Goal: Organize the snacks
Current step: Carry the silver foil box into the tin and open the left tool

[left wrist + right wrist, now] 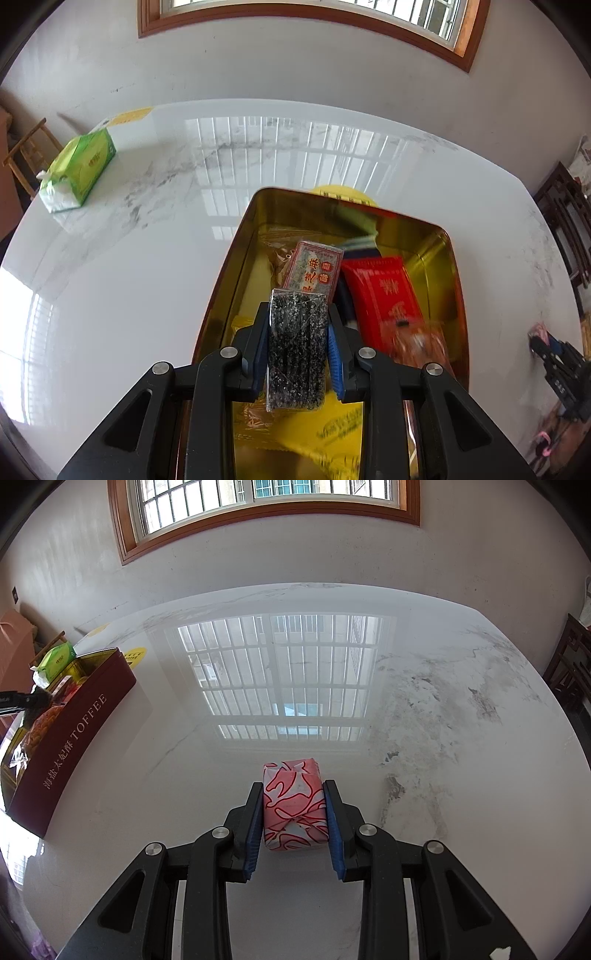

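My left gripper (298, 310) is shut on a black sesame bar (295, 350) in clear wrap and holds it over the open gold-lined tin (236, 240). Inside the tin lie a red packet (384, 291), a paper-labelled bar (314, 266), yellow packets (332, 424) and an orange snack bag (417, 343). My right gripper (293, 786) is shut on a pink and white wrapped block (293, 805) low over the marble table (424, 701), to the right of the tin's maroon wall (74, 731). The left gripper's tip (26, 700) shows above the tin.
A green tissue pack (79, 168) lies at the table's far left. A yellow round sticker (135, 653) sits just behind the tin. Dark wooden chairs (569, 221) stand off the right edge, a wooden stool (29, 155) off the left. A wall with a window rises behind.
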The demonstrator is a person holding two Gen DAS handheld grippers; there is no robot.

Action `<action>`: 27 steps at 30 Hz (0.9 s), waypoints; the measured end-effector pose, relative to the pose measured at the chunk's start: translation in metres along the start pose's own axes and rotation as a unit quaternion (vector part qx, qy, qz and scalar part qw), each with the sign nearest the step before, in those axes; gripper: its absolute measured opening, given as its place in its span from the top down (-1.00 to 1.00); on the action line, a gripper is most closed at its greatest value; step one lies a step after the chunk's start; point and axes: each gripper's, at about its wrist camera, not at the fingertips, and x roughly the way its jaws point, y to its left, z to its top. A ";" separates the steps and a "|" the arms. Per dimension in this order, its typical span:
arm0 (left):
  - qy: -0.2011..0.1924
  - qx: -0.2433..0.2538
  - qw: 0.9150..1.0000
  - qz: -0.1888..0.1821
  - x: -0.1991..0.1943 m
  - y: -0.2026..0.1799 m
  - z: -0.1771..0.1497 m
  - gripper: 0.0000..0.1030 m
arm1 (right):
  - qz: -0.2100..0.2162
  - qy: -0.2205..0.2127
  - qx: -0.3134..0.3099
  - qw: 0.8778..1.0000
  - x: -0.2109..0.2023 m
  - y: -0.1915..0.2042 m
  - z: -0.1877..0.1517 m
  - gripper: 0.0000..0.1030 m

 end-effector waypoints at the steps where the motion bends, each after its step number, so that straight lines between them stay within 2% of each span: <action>1: -0.001 0.002 1.000 0.002 0.002 -0.001 0.002 0.45 | 0.000 0.000 0.000 1.000 0.000 0.000 0.000 0.45; 6: -0.007 0.015 1.000 0.013 0.011 -0.004 0.012 0.45 | 0.001 0.000 0.005 1.000 0.000 0.000 0.001 0.45; 10: 0.007 0.005 1.000 -0.017 0.009 0.000 0.011 0.45 | 0.000 0.000 0.005 1.000 0.000 0.000 0.001 0.45; 20: 0.028 -0.007 0.998 -0.058 -0.004 0.006 -0.018 0.45 | -0.006 0.001 0.002 1.000 0.001 0.001 0.001 0.44; 27: 0.017 -0.019 0.999 -0.046 -0.016 0.006 -0.019 0.44 | -0.010 0.001 0.001 1.000 0.001 0.004 -0.001 0.43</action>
